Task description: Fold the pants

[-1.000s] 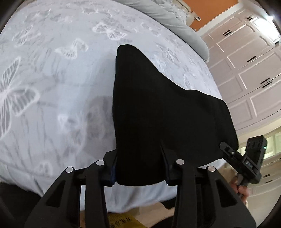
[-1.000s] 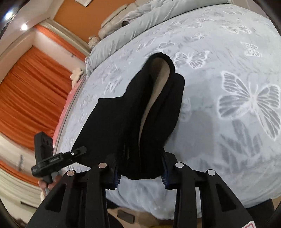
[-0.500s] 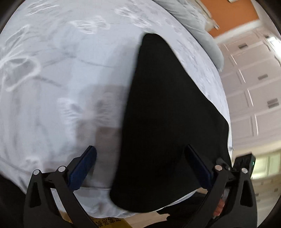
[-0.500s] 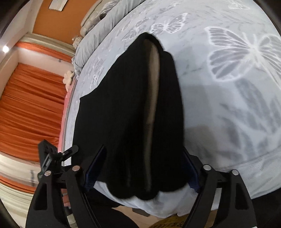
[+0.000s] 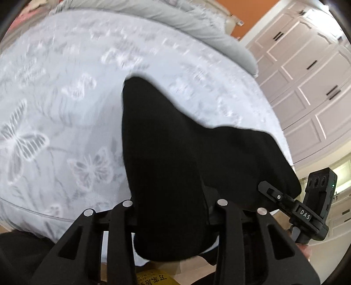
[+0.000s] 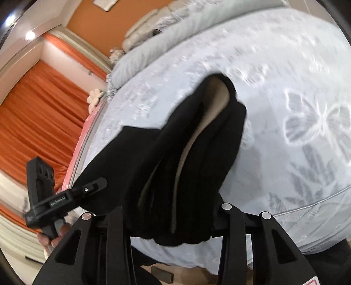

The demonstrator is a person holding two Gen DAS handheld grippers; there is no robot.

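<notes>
Black pants (image 5: 175,153) lie folded on a pale butterfly-print bed (image 5: 54,109), their near end hanging over the bed's front edge. My left gripper (image 5: 173,210) is shut on the near left part of the pants. My right gripper (image 6: 173,217) is shut on the near right part, where layered black fabric with a beige lining (image 6: 193,140) shows. The right gripper also appears in the left wrist view (image 5: 291,203), at the pants' right edge. The left gripper shows in the right wrist view (image 6: 65,195), at the pants' left edge.
White panelled cupboards (image 5: 307,76) stand right of the bed. Orange curtains (image 6: 37,122) hang to its left. A grey duvet roll (image 5: 175,19) and pillows lie at the bed's far end. The floor and a yellow box (image 5: 151,278) lie below the front edge.
Both grippers stood wide open around the pants half a second ago. Both have closed on the near edge again. The views have tilted upward and are blurred by motion.
</notes>
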